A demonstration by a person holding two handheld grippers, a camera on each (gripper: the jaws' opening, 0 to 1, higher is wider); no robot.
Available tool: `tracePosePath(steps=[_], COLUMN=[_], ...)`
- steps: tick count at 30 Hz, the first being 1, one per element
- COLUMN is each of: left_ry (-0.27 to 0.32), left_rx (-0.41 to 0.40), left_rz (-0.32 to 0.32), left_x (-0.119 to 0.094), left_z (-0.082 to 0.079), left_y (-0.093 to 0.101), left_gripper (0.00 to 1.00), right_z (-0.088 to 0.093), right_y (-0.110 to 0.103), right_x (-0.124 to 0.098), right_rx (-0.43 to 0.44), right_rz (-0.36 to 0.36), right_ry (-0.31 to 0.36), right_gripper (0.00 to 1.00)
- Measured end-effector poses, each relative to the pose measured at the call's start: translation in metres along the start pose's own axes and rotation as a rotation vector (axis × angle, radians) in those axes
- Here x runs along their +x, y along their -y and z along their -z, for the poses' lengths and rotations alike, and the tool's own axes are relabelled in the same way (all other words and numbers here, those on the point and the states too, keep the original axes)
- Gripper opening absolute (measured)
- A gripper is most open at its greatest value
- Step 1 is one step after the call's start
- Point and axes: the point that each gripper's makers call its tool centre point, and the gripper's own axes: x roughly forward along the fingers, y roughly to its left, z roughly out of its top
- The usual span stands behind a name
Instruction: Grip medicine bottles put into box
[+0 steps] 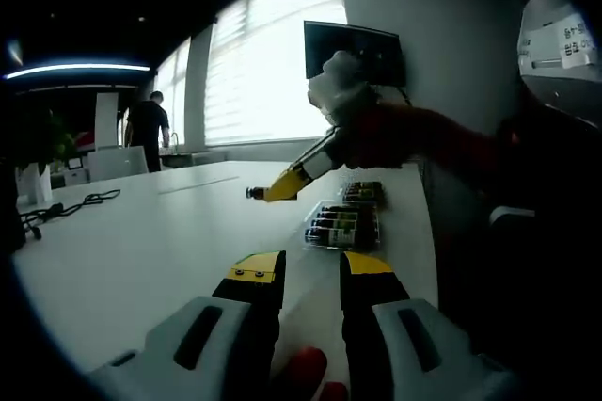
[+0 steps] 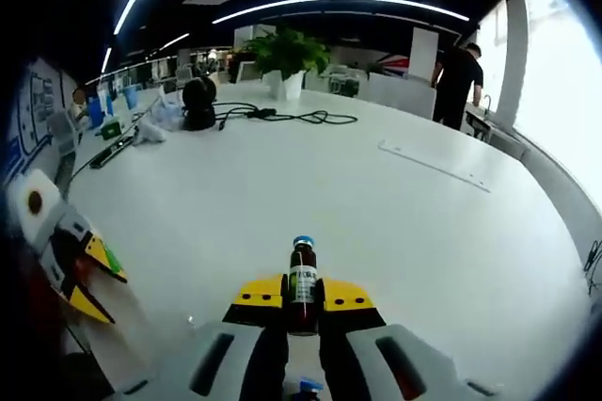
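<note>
Pinched between the yellow-tipped jaws of the right gripper [image 2: 301, 294], a brown medicine bottle [image 2: 302, 279], upright with its blue cap away from the camera and its long axis running along the jaws. Seen from the left gripper view, carried above the white table [image 1: 141, 250] just short of the clear box [image 1: 343, 225] of bottles already lying in rows. Spread apart and empty, the left gripper [image 1: 311, 266], nearer the person, box straight ahead.

Two low, opposed views across one white table [image 1: 141, 241]
</note>
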Motion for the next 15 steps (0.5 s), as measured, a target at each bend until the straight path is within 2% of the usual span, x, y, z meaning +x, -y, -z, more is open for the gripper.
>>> tracePosePath(steps=[8,15], left_ry=[0.0,-0.002], left_rx=[0.0,0.001], left_rz=[-0.002,-0.002], left_x=[0.0,0.0], left_z=[0.0,0.0], left_y=[0.0,0.0], left_gripper=[0.17,0.17], right_z=[-0.014,-0.014], right_y=[-0.008,-0.009], right_x=[-0.022,-0.031], right_rx=[-0.013,-0.009], right_rz=[-0.002,0.003], right_ry=[0.054,0.071], right_gripper=[0.08,0.08])
